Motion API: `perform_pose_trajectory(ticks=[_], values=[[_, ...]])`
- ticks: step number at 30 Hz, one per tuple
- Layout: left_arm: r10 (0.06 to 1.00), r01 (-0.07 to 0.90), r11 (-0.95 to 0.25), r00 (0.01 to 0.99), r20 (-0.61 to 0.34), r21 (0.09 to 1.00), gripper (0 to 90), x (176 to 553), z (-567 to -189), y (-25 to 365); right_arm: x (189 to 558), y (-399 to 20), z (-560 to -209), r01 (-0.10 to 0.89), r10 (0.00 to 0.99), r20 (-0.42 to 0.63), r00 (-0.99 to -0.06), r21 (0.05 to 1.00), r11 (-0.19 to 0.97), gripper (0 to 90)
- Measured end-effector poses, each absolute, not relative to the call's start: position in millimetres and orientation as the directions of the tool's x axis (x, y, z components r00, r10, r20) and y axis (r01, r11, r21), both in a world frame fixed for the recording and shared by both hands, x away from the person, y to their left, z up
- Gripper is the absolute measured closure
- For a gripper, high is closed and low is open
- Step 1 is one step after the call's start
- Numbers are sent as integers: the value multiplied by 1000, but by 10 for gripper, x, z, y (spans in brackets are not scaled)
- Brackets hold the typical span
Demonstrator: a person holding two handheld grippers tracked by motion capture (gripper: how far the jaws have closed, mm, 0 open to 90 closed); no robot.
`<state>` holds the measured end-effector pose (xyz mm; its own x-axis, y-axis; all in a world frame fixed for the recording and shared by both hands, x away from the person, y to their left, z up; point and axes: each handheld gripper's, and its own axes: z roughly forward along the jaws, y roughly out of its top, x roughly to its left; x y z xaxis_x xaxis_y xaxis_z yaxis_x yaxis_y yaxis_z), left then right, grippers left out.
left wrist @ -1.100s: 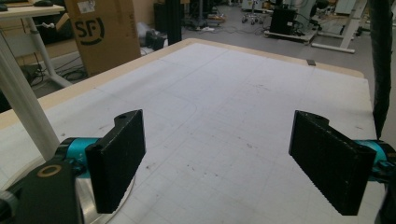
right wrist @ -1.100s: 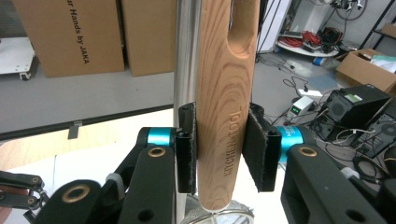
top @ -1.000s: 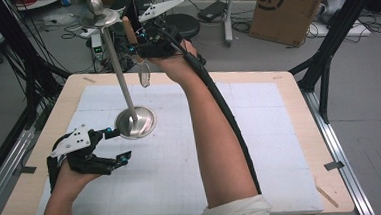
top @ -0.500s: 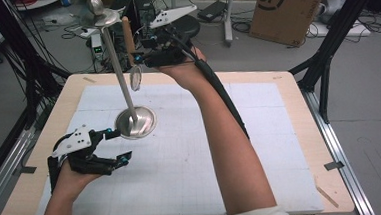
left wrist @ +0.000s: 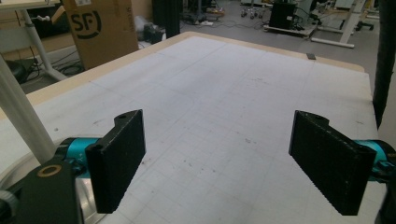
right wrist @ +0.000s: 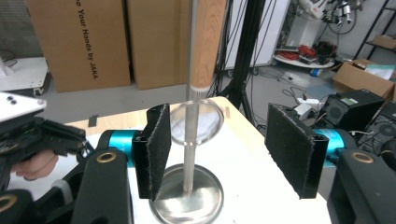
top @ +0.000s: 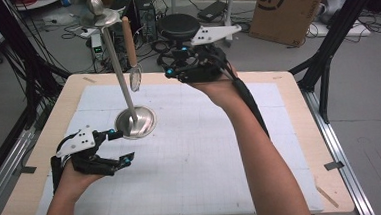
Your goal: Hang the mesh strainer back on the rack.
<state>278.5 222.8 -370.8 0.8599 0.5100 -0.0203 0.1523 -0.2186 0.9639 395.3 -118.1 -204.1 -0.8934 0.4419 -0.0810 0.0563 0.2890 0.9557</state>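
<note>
A metal stand (top: 135, 122) with a round base and a thin pole rises from the white mat at the table's left middle. From its top hangs a wooden-handled utensil (top: 130, 41) with a round shiny head (top: 136, 78). My right gripper (top: 170, 70) is held in the air to the right of that head, apart from it. Its jaws have just been opening and nothing is between them. Beyond its jaws (right wrist: 224, 151) I see the pole (right wrist: 189, 140), the handle (right wrist: 208, 42) and the base. My left gripper (top: 123, 146) rests open beside the base; its jaws (left wrist: 224, 163) are empty.
The table's wooden edge (top: 301, 146) frames the gridded mat (top: 196, 152). Behind the table stand a black stool (top: 178, 24), a cardboard box (top: 287, 6) and floor cables. Black frame legs (top: 326, 64) flank the table on the right.
My right gripper was closed at the hanging utensil's head; it has opened, let go and drawn back to the right. The left gripper has kept still.
</note>
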Motion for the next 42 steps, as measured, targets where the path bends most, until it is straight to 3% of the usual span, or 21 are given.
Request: perform_pose_trajectory(ticks=[18, 42], values=[[514, 152, -212, 858, -22, 965, 191, 2786, -3716, 2231, 3574, -1938, -2406, 62, 507, -54, -860, 976, 209, 340], [532, 167, -198, 846, -37, 966, 190, 2796, -3747, 2275, 3150, -2633, -3433, 172, 624, 65, -778, 979, 113, 256]])
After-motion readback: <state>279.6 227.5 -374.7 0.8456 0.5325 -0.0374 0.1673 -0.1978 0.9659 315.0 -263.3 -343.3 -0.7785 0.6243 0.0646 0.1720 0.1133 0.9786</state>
